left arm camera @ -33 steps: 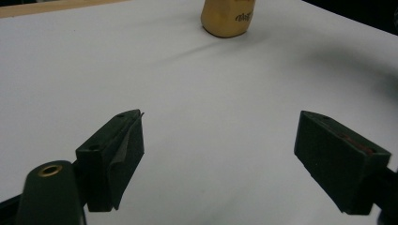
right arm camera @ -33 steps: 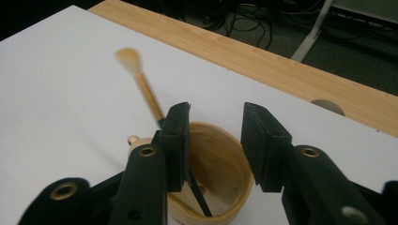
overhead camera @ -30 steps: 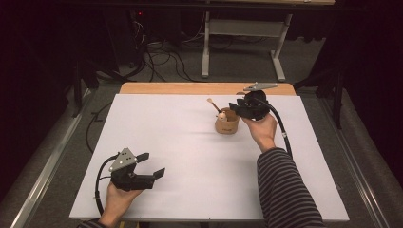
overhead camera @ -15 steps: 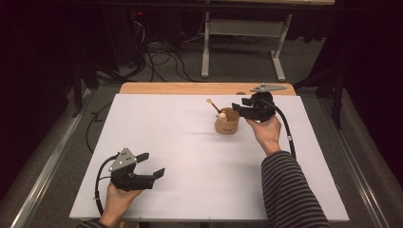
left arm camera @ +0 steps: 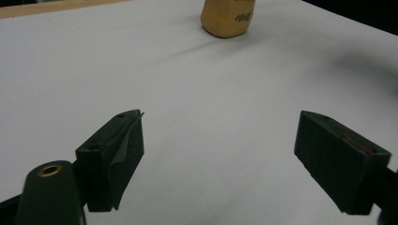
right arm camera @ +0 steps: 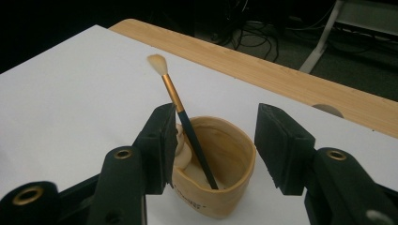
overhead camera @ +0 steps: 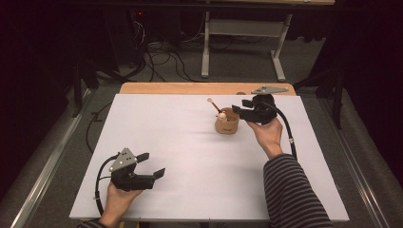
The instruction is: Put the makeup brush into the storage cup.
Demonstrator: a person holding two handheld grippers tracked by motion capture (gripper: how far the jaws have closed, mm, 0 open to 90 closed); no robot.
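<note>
A tan cup (overhead camera: 226, 124) stands on the white table top (overhead camera: 190, 142) at the back right. A brush (overhead camera: 213, 103) with a dark handle, gold ferrule and pale tip leans in it, beside a whitish object (overhead camera: 222, 114). My right gripper (overhead camera: 239, 108) hovers just right of the cup, open; its jaws have just been opening and nothing is pressed between them. In the right gripper view (right arm camera: 216, 117) the brush (right arm camera: 180, 110) rises in front of the left jaw, above the cup (right arm camera: 234, 154). My left gripper (overhead camera: 152, 164) rests open near the front left, with bare table between its jaws (left arm camera: 218, 136) and the cup (left arm camera: 228, 18) far ahead.
A strip of wooden table edge (overhead camera: 204, 88) runs behind the white sheet. Beyond it, on the floor, are cables (overhead camera: 157, 52) and a metal table frame (overhead camera: 242, 33). A metal rail (overhead camera: 52, 156) runs along the left side.
The right gripper has shifted slightly right, away from the cup, and its jaws stand wider apart. The brush stays in the cup. The left gripper has not moved.
</note>
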